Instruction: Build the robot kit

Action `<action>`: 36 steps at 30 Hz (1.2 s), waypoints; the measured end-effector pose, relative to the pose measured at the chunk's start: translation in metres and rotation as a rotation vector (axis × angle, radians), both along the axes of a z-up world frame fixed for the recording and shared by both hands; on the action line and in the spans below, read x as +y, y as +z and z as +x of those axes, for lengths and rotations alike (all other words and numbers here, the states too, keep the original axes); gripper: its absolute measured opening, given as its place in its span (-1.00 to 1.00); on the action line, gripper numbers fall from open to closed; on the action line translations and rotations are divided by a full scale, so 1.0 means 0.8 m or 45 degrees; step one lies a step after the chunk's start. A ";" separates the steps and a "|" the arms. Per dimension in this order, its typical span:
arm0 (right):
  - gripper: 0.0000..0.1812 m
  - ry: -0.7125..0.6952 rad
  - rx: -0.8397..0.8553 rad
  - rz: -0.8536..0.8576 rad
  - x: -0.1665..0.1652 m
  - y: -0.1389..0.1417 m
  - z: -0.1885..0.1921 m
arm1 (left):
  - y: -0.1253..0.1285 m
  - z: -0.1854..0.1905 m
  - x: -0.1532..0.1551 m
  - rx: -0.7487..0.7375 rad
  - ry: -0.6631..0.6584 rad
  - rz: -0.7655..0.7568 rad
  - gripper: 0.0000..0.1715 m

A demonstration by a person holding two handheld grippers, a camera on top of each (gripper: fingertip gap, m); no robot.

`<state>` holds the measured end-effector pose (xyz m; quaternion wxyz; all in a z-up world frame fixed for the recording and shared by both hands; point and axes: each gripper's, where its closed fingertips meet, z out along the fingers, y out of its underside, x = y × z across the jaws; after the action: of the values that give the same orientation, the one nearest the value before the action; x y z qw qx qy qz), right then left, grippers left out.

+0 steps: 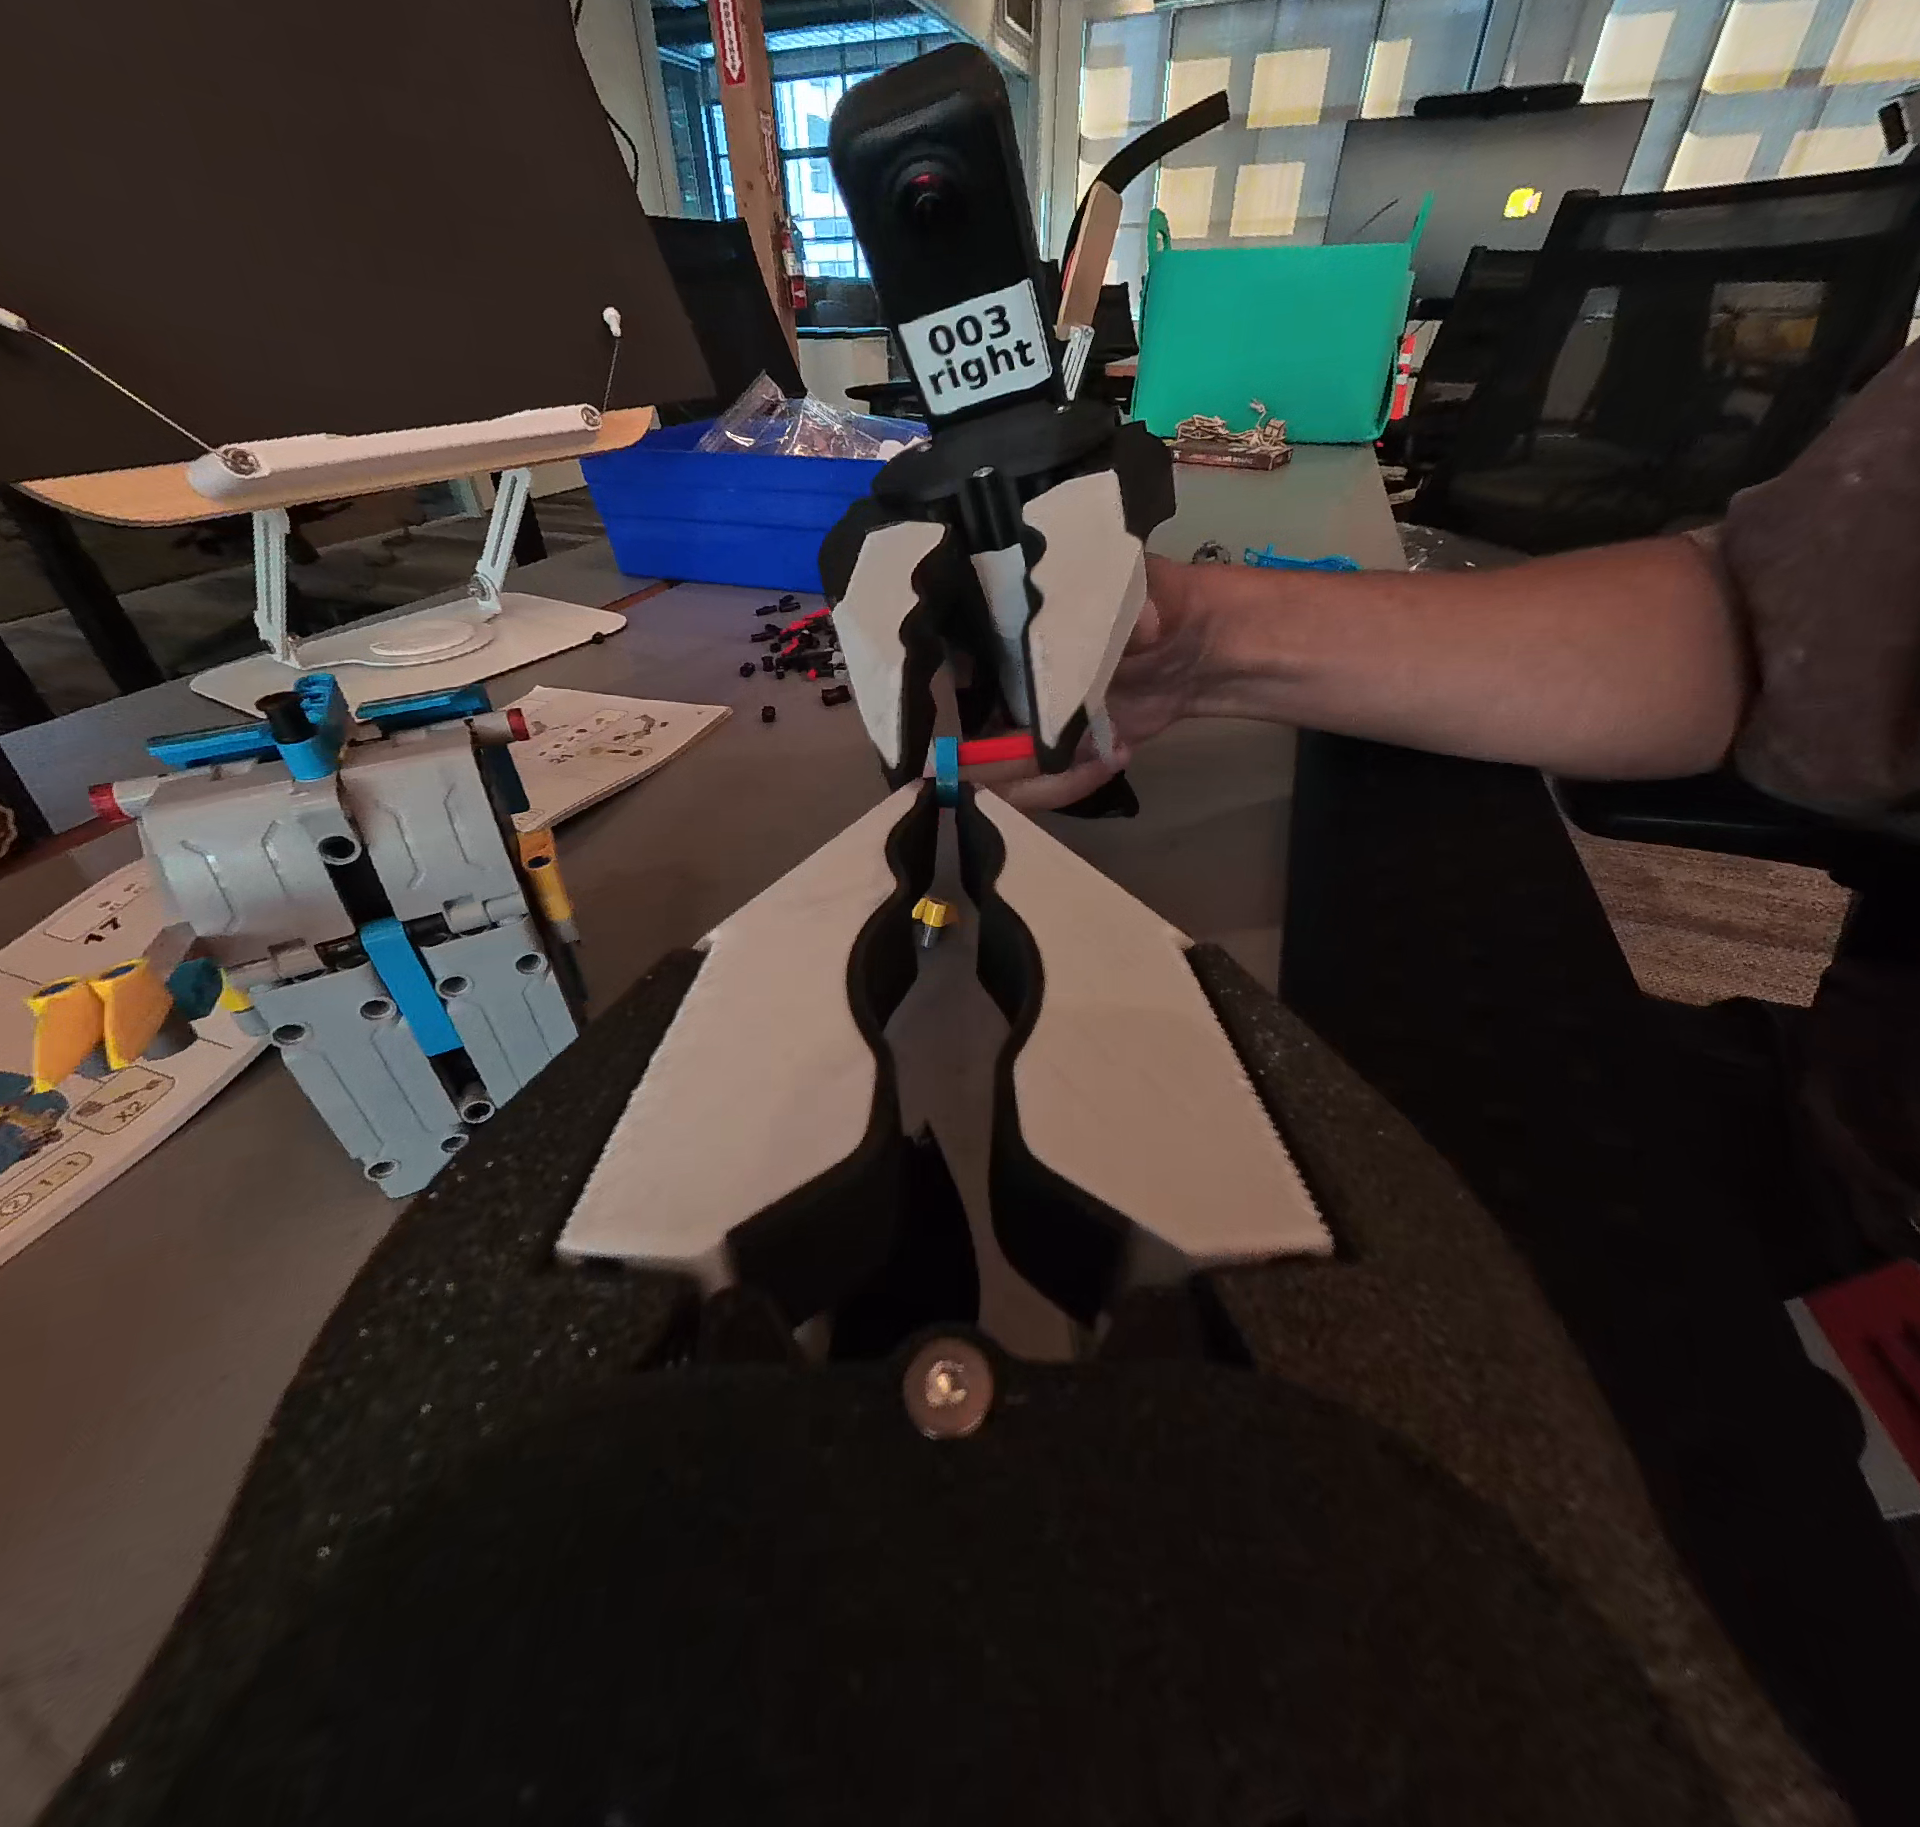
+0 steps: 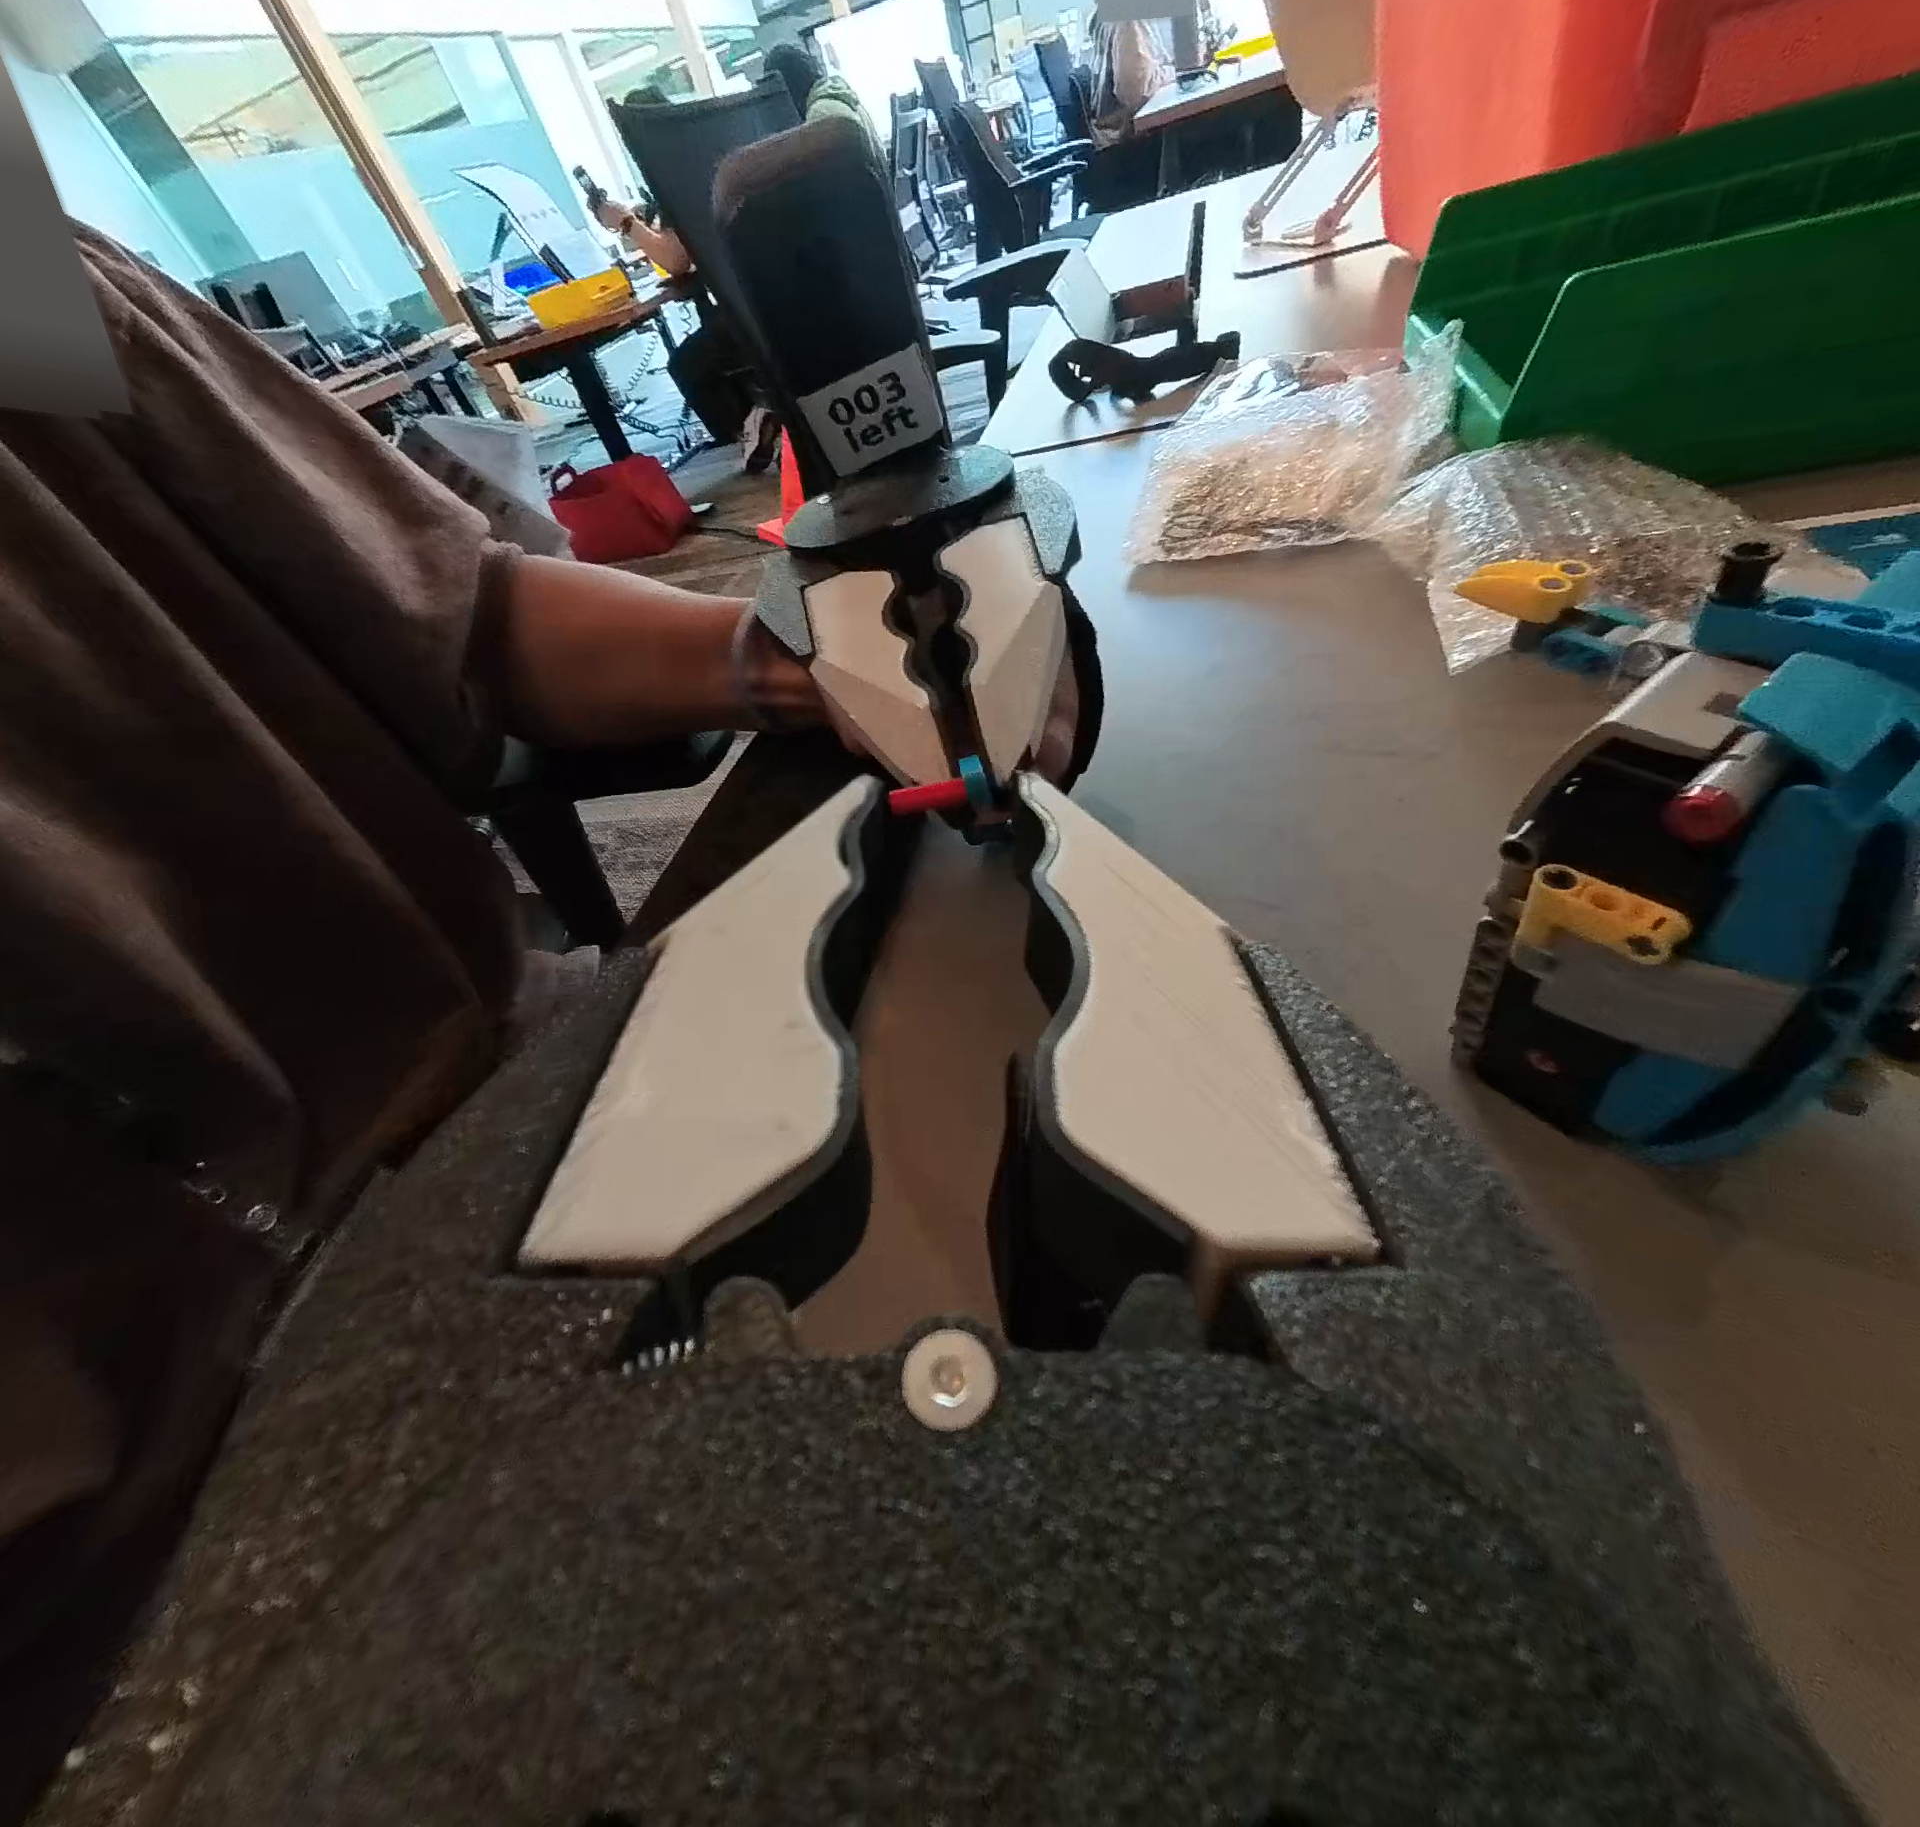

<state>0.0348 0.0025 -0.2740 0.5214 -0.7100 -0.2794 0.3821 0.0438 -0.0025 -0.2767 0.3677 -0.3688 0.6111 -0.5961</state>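
- Left gripper point(image 1: 940, 790): fingers together, clamped on a small blue connector point(image 1: 948, 761), held above the table point(image 1: 727, 842)
- Right gripper point(image 2: 945, 790): fingers apart, bracketing the red pin point(image 2: 920, 798) seated in that connector; whether they press on it cannot be told
- Grey-and-blue brick model point(image 1: 353, 925): standing to one side, untouched

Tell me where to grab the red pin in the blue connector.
Take the red pin by its bare shaft, from the end away from the blue connector that the left hand-held gripper clamps. It lies crosswise, so probably close above and below it.
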 end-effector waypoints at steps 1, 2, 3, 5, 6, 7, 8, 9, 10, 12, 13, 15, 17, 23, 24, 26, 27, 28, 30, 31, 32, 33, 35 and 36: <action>-0.74 0.000 -0.003 -0.002 0.000 -0.001 0.000 | 0.000 0.000 0.000 0.003 0.000 0.001 -0.97; -0.74 0.000 -0.005 -0.006 0.000 -0.001 0.001 | -0.001 0.001 0.000 0.006 0.001 0.002 -0.97; -0.74 -0.001 -0.006 -0.005 0.000 -0.001 0.001 | -0.001 0.001 0.000 0.007 0.001 0.001 -0.97; -0.75 0.002 -0.009 -0.003 0.000 -0.001 0.001 | -0.001 0.000 0.000 0.011 -0.007 -0.011 -0.97; -0.75 0.008 -0.007 -0.002 -0.001 -0.001 0.000 | 0.000 0.000 -0.001 0.014 -0.014 -0.022 -0.97; -0.76 0.014 -0.007 0.002 -0.001 0.000 0.000 | 0.000 -0.001 -0.001 0.017 -0.022 -0.036 -0.97; -0.78 0.021 -0.016 0.016 -0.003 0.000 -0.001 | 0.001 -0.002 -0.001 0.021 -0.029 -0.051 -0.97; -0.79 0.020 -0.034 0.031 -0.003 -0.001 -0.001 | 0.001 -0.002 -0.001 0.026 -0.037 -0.068 -0.97; -0.80 0.011 -0.051 0.043 -0.002 -0.001 0.000 | 0.001 -0.002 0.000 0.030 -0.038 -0.078 -0.97; -0.80 -0.001 -0.074 0.050 0.000 -0.003 0.001 | -0.001 -0.001 0.001 0.031 -0.020 -0.055 -0.97; -0.80 -0.007 -0.087 0.057 0.001 -0.004 0.001 | -0.002 0.000 0.001 0.033 -0.013 -0.045 -0.97; -0.80 -0.009 -0.093 0.063 0.001 -0.005 0.002 | -0.003 0.000 0.001 0.033 -0.008 -0.034 -0.97; -0.79 -0.007 -0.101 0.060 0.001 -0.006 0.001 | -0.004 0.000 0.002 0.038 -0.007 -0.018 -0.97; -0.78 -0.002 -0.092 0.083 0.002 -0.005 0.001 | -0.004 0.000 0.001 0.046 -0.022 -0.040 -0.97; -0.78 -0.005 -0.100 0.110 0.002 -0.005 0.001 | -0.003 0.000 0.001 0.045 -0.026 -0.046 -0.97; -0.79 0.000 -0.114 0.151 0.000 -0.004 -0.001 | -0.004 -0.001 0.000 0.048 -0.034 -0.047 -0.97; -0.79 0.008 -0.121 0.168 -0.001 -0.004 -0.002 | -0.004 -0.001 -0.002 0.052 -0.042 -0.051 -0.97; -0.80 0.015 -0.119 0.180 -0.002 -0.003 -0.002 | -0.004 -0.001 -0.003 0.055 -0.050 -0.057 -0.97; -0.80 0.010 -0.128 0.175 -0.002 -0.003 -0.002 | -0.005 0.000 -0.003 0.060 -0.046 -0.056 -0.97; -0.83 0.005 -0.127 0.171 -0.001 -0.003 -0.002 | -0.006 0.000 -0.003 0.061 -0.040 -0.047 -0.97; -0.83 0.002 -0.132 0.173 0.000 -0.003 -0.002 | -0.006 0.000 -0.003 0.060 -0.036 -0.042 -0.97; -0.83 0.002 -0.139 0.181 0.000 -0.003 -0.002 | -0.005 0.000 -0.003 0.056 -0.036 -0.038 -0.97; -0.83 0.008 -0.146 0.181 -0.001 -0.003 -0.003 | -0.005 0.000 -0.004 0.048 -0.031 -0.026 -0.97; -0.83 0.011 -0.149 0.178 -0.001 -0.003 -0.003 | -0.005 0.000 -0.003 0.047 -0.029 -0.021 -0.97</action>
<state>0.0328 0.0015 -0.2763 0.5509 -0.6916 -0.3385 0.3218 0.0437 -0.0053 -0.2807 0.3467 -0.3758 0.6168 -0.5984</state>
